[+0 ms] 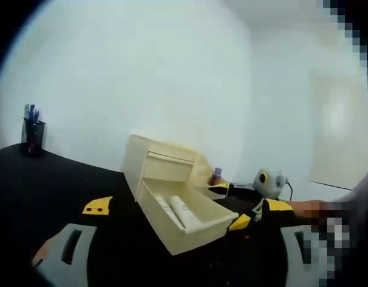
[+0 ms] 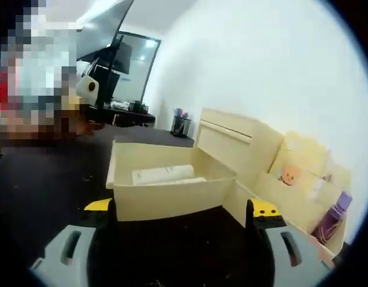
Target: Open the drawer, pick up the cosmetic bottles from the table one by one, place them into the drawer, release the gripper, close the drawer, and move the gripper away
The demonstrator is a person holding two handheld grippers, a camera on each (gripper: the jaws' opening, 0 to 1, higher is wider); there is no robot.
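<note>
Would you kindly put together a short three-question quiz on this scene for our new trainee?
1. True or false: the drawer is open.
2. What lies in the drawer? A) white bottles B) pens C) nothing
3. Fill in: the right gripper is open, with its jaws either side of the drawer's ____ panel.

Key:
1. True; it stands pulled out of the organiser.
2. A; the left gripper view also shows them.
3. Front. The left gripper is open too and holds nothing.
</note>
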